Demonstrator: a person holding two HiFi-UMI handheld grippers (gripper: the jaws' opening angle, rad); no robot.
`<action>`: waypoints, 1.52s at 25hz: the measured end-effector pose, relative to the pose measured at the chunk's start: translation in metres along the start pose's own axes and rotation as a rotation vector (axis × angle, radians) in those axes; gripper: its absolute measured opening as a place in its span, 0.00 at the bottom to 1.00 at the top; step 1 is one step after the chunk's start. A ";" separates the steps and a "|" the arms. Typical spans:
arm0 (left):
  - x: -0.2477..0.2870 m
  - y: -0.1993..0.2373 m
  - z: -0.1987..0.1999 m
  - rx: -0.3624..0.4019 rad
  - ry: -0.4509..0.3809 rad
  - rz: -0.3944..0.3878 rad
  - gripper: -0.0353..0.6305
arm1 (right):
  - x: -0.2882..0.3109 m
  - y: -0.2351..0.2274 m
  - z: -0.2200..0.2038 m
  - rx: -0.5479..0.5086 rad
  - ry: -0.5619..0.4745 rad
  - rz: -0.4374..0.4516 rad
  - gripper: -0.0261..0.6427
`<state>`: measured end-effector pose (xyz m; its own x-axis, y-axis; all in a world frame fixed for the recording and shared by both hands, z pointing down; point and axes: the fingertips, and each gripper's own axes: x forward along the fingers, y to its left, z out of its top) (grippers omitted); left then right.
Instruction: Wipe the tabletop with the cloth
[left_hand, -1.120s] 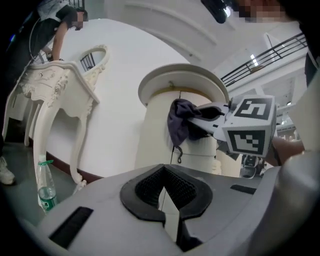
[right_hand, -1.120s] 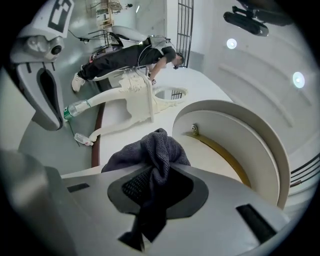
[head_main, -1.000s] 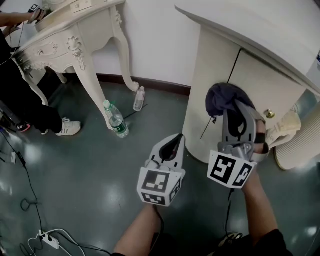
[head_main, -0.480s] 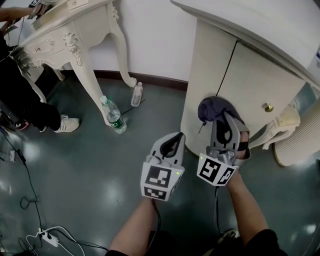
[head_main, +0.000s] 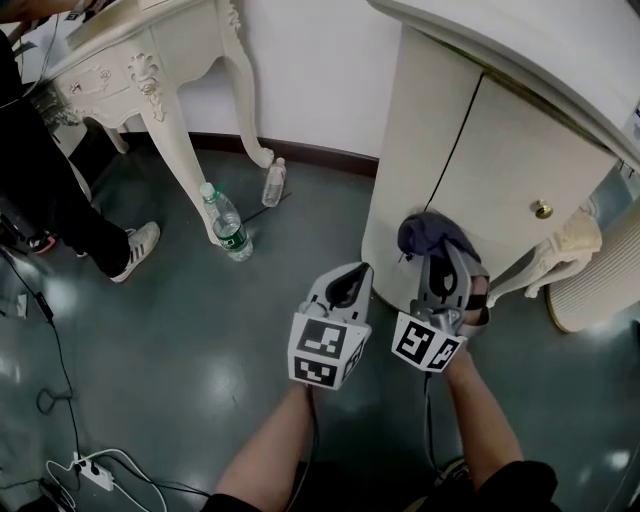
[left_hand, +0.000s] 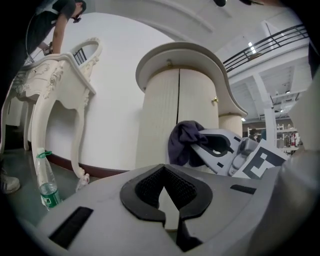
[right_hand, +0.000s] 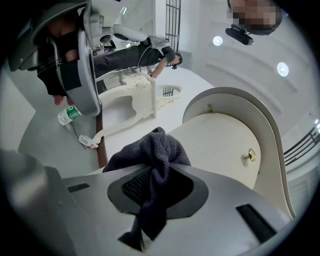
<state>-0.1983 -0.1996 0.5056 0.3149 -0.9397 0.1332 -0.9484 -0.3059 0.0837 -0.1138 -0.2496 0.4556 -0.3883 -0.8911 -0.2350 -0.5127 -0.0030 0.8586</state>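
A dark grey-blue cloth (head_main: 428, 232) bunches out of my right gripper (head_main: 441, 256), which is shut on it in front of the cream cabinet (head_main: 500, 180). In the right gripper view the cloth (right_hand: 150, 160) hangs down through the closed jaws. The cabinet's white tabletop (head_main: 520, 45) overhangs above and to the right. My left gripper (head_main: 349, 278) is held just left of the right one, shut with nothing in it (left_hand: 165, 186). The left gripper view shows the right gripper (left_hand: 225, 150) beside it with the cloth (left_hand: 184, 142) at its tip.
An ornate cream table (head_main: 150, 70) stands at the far left, with a person's legs and shoe (head_main: 130, 250) beside it. Two plastic bottles (head_main: 225, 225) (head_main: 273, 183) lie on the grey floor. Cables and a power strip (head_main: 85, 470) lie at the bottom left. A carved chair leg (head_main: 560, 245) is at the right.
Both grippers have dropped lower and closer to my body. The right gripper with the cloth has moved left and down along the cabinet front. Both stay shut.
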 end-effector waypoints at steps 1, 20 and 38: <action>-0.001 -0.001 -0.006 -0.001 0.015 -0.005 0.06 | -0.001 0.002 -0.001 -0.001 -0.002 -0.003 0.12; -0.004 -0.002 -0.018 0.045 0.057 0.006 0.06 | -0.023 0.087 -0.049 -0.017 0.047 0.082 0.12; -0.006 -0.017 -0.034 0.104 0.121 -0.039 0.06 | -0.047 0.200 -0.106 -0.177 0.114 0.299 0.12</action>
<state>-0.1824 -0.1839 0.5369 0.3482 -0.9033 0.2506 -0.9320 -0.3623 -0.0111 -0.1169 -0.2560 0.6867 -0.4078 -0.9094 0.0818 -0.2451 0.1954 0.9496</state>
